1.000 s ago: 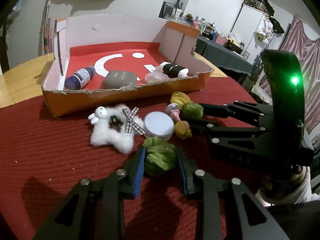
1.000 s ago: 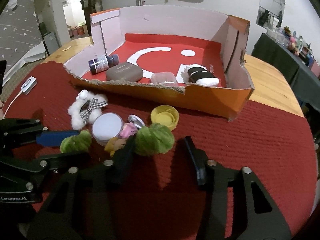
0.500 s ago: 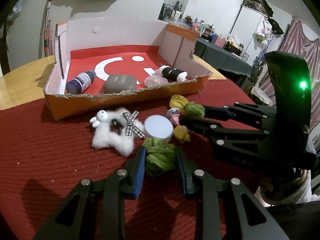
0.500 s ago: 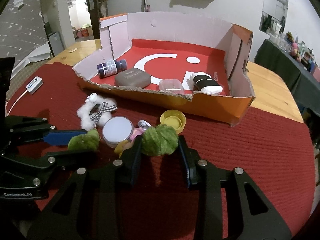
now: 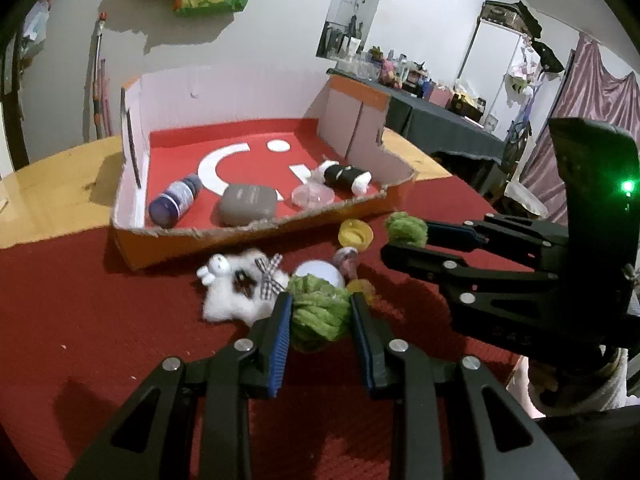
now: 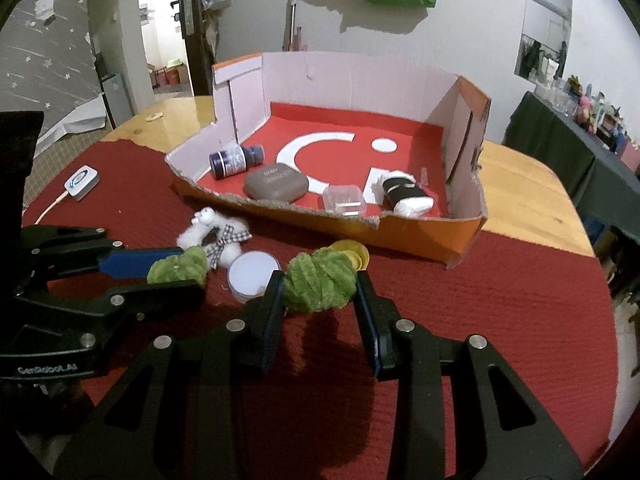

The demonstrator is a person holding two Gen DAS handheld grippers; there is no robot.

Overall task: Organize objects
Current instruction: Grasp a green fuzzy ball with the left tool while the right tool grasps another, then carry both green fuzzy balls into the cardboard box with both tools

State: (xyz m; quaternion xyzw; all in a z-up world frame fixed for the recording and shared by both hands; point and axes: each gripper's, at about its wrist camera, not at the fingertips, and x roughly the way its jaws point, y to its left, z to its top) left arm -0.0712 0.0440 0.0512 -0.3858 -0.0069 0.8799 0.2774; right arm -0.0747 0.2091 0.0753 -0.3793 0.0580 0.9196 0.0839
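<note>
In the lower middle of the left wrist view, the left hand-held gripper [image 5: 320,312] pinches a green yarn ball [image 5: 318,314] between its two blue pads, and the yarn bulges a little above and below them. In the right wrist view the right hand-held gripper [image 6: 320,286] is also pinching a second green yarn ball [image 6: 320,282]; its jaws have just been closing on it, and now the pads press both sides. Both balls look slightly above the red mat [image 5: 100,320], but I cannot tell this for sure.

The yarn seems very light and soft, so it will squash and not slip easily. I think the best hold is across the middle of the ball, as now, because a loose strand at the edge could pull out.

Just beyond the grippers, in the middle of each frame, lie a white fluffy toy [image 5: 236,294] with a checked bow, a round white lid [image 6: 252,274] and a yellow cap [image 5: 354,234], close together on the mat. Further up stands the cardboard box [image 6: 420,236] with a torn low front wall. Inside it are a dark bottle [image 6: 234,160], a grey case [image 6: 276,182], a clear small container [image 6: 345,199] and a black-and-white roll [image 6: 406,194]. The box probably receives the yarn balls; the low front wall should be easy to pass over.
</note>
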